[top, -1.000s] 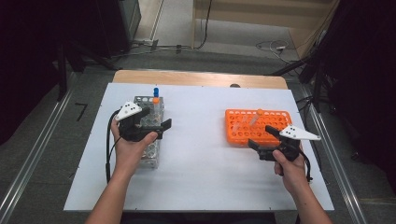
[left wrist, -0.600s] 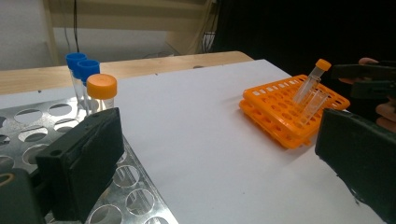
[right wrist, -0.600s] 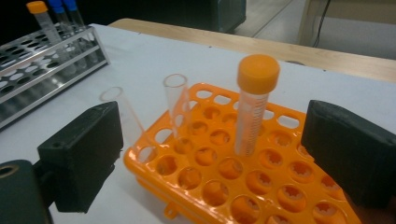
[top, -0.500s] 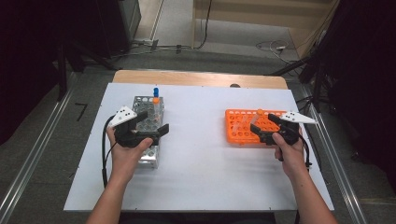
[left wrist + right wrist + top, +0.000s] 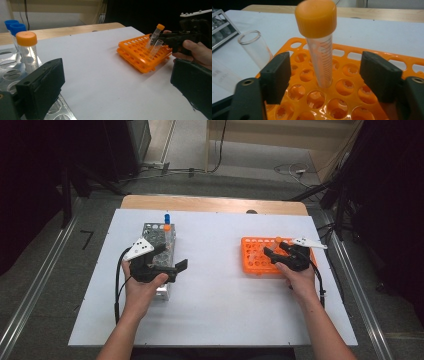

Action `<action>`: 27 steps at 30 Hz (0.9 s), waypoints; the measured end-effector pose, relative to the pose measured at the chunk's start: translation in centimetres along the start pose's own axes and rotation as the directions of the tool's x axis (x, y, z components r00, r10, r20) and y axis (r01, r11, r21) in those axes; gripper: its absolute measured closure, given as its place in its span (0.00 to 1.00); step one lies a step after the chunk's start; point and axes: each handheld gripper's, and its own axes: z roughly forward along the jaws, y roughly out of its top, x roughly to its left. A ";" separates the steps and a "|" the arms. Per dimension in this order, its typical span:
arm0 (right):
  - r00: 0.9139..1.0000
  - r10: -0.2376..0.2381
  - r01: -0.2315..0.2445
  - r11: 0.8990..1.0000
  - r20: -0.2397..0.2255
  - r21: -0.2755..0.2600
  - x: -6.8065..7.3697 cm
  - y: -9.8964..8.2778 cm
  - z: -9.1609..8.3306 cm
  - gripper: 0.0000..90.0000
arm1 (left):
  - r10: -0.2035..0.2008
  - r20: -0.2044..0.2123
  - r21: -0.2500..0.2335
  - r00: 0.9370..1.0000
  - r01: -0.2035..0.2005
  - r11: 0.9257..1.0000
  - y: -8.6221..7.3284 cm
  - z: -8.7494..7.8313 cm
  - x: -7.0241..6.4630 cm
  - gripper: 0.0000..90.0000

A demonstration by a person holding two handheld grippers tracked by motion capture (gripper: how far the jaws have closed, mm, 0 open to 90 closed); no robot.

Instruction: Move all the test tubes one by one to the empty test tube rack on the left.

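Step in hand: my right gripper (image 5: 324, 75) closing in on orange-capped tube (image 5: 320, 47) standing in orange rack (image 5: 387, 62). Jaws have just been closing; tube sits between them, gaps either side, pads not yet touching. Open tube (image 5: 255, 48) leans in rack just beside. Left gripper (image 5: 112, 87) spread, holding nothing, hovering at metal rack (image 5: 159, 236) well apart. Next, my guess: squeeze until pads bite below cap, then lift straight up, avoiding open tube.

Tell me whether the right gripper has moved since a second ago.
Yes. The right gripper has moved up the high view and leftward, onto the orange rack, its jaws just closing around the orange-capped tube, not yet pressing it.
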 end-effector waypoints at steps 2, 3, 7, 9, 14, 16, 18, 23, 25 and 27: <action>1.000 -0.005 0.005 1.000 0.016 0.005 0.2 -0.2 0.2 0.36 | -0.001 0.004 0.002 1.000 0.001 1.000 -0.1 0.0 0.0 0.00; 1.000 -0.003 0.003 1.000 0.017 0.008 0.3 -0.2 0.3 0.39 | -0.001 0.005 0.002 1.000 0.001 1.000 -0.1 0.0 0.0 0.00; 0.999 -0.018 0.018 1.000 0.033 0.004 0.5 -0.6 0.7 0.53 | 0.000 0.003 0.003 1.000 0.000 1.000 -0.2 0.1 -0.1 0.00; 0.999 -0.008 0.008 1.000 0.036 -0.008 0.4 -0.8 0.7 0.59 | -0.001 0.004 0.003 1.000 0.001 1.000 -0.2 0.1 -0.1 0.00; 0.999 -0.035 0.035 0.999 0.016 -0.018 0.6 -0.9 0.9 0.70 | 0.000 0.002 0.004 1.000 0.000 1.000 -0.2 0.2 -0.2 0.00; 0.999 -0.044 0.045 0.999 0.023 -0.018 0.8 -1.0 1.0 0.76 | 0.001 0.000 0.007 1.000 -0.001 1.000 -0.3 0.2 -0.2 0.00; 0.998 -0.048 0.049 0.999 0.031 -0.022 0.7 -1.0 1.0 0.79 | 0.004 0.000 0.009 1.000 -0.004 1.000 -0.3 0.3 -0.2 0.00; 0.999 -0.041 0.041 0.999 0.030 -0.026 0.5 -0.9 0.8 0.80 | 0.002 0.000 0.014 1.000 -0.002 1.000 -0.5 0.5 -0.3 0.00; 0.999 -0.043 0.044 0.998 0.030 -0.039 0.6 -0.8 0.5 0.80 | 0.004 0.003 0.014 1.000 -0.004 1.000 -0.5 0.5 -0.4 0.00; 0.998 -0.049 0.051 0.997 0.035 -0.051 0.7 -0.5 0.1 0.80 | 0.006 0.006 0.014 1.000 -0.006 1.000 -0.5 0.6 -0.5 0.00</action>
